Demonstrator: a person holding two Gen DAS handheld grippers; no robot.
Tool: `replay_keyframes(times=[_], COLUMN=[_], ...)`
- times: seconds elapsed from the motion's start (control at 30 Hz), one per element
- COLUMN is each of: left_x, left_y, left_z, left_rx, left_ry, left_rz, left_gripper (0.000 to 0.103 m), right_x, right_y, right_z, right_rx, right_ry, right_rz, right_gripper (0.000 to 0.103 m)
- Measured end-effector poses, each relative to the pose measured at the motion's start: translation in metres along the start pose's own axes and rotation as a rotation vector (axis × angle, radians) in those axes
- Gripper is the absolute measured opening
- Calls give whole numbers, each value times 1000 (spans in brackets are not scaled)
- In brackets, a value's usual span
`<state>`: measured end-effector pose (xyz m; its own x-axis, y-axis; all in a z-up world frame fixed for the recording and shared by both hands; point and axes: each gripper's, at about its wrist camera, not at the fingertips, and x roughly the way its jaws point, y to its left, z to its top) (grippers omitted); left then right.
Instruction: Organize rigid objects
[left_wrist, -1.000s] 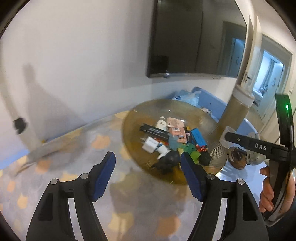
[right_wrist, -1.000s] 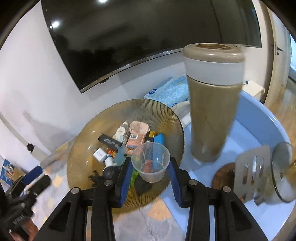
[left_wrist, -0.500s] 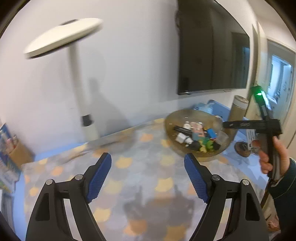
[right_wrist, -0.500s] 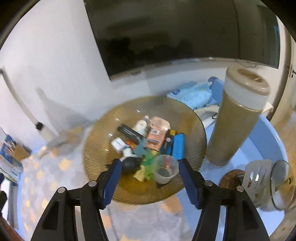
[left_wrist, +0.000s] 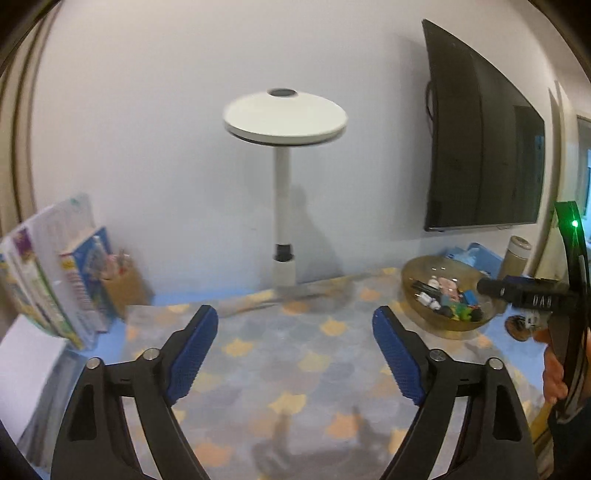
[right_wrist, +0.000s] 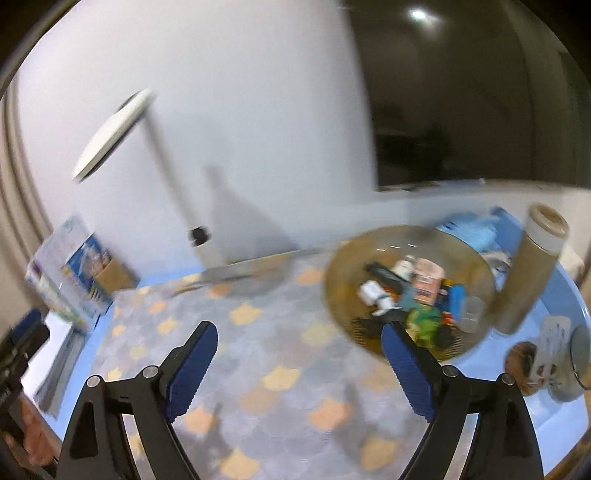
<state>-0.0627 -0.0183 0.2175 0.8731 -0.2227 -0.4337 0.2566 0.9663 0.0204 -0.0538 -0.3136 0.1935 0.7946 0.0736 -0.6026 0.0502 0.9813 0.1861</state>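
The left gripper (left_wrist: 295, 354) hangs over bare patterned mat (left_wrist: 295, 369), its jaws just opened wide with nothing between them. The right gripper (right_wrist: 299, 362) has likewise just spread wide and empty. The small rigid objects (right_wrist: 413, 295) sit heaped in the amber bowl (right_wrist: 347, 258), far right. Best scan the table for leftovers before ending

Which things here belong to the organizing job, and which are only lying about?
Job: amber glass bowl; small items in it; left gripper and right gripper, both open and empty.

Lying about: lamp; books; tall tumbler; TV.
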Motion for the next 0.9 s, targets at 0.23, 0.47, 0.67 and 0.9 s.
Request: replay_keyframes(times=[0.23, 0.47, 0.67, 0.9], left_x=[16, 82, 113, 119], left_y=[27, 38, 31, 20], left_z=[-44, -120, -144, -156], left_rx=[-74, -132, -124, -77], left_ry=[63, 244, 291, 308], left_rz=[67, 98, 107, 160], left_gripper=[102, 102, 102, 102], right_x=[27, 94, 121, 148], right_y=[77, 93, 80, 57], right_z=[-44, -99, -110, -125], right_rx=[-146, -158, -152, -88], right_ry=[0, 111, 142, 216], right_rz=[4, -4, -43, -88], right_gripper=[99, 99, 99, 99])
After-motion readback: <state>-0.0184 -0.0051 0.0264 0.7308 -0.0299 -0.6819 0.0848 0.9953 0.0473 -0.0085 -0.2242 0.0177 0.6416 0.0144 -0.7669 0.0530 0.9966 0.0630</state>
